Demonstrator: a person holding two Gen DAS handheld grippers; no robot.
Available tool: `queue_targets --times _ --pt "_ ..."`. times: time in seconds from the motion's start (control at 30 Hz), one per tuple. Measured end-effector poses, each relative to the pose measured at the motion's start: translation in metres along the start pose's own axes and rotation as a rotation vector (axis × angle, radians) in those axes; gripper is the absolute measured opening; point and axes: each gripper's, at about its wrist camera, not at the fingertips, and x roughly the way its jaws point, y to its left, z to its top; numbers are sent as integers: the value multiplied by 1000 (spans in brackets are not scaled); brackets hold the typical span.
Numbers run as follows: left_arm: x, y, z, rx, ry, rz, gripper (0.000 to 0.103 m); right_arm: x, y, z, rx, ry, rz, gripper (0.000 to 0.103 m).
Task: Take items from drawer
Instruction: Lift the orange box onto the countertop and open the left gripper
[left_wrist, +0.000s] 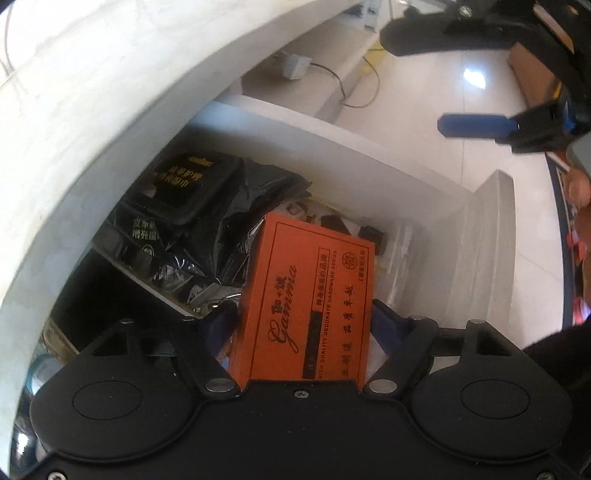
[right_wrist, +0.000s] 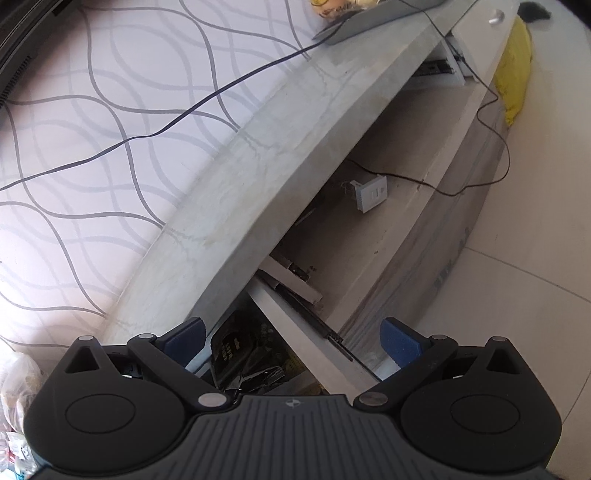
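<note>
An orange cardboard box (left_wrist: 306, 295) with black print stands tilted in the open white drawer (left_wrist: 369, 162). My left gripper (left_wrist: 303, 321) is shut on it, with a blue pad against each long side. Behind the box lie a black wipes pack (left_wrist: 184, 184) and crumpled black film. Clear bags holding small dark parts (left_wrist: 369, 232) lie to the right. My right gripper (right_wrist: 293, 341) is open and holds nothing. It hovers over the drawer's side wall (right_wrist: 295, 332), above the black pack (right_wrist: 240, 350). The right gripper (left_wrist: 436, 81) also shows at the top right of the left wrist view.
The cabinet's pale marbled top (left_wrist: 74, 129) overhangs the drawer's back part. An open shelf beside it holds a small white device (right_wrist: 371, 192) with a thin black cable. A yellow bag (right_wrist: 517, 74) lies farther along on the tiled floor (right_wrist: 535, 277). A person's hand (left_wrist: 578, 184) shows at right.
</note>
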Motion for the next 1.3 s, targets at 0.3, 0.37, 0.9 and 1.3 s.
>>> queue_targets --times 0.3,0.37,0.9,1.3 --pt "-48 -20 -12 -151 -107 -30 67 2 -2 -1 18 2 12 103" --pt "-61 -22 -14 -186 -136 -31 67 2 -1 -2 17 3 15 103" --pt "-157 134 31 -620 -344 423 67 3 2 -4 17 20 46 103" --pt "-131 302 49 -992 -376 581 67 4 -1 -2 19 32 44 103"
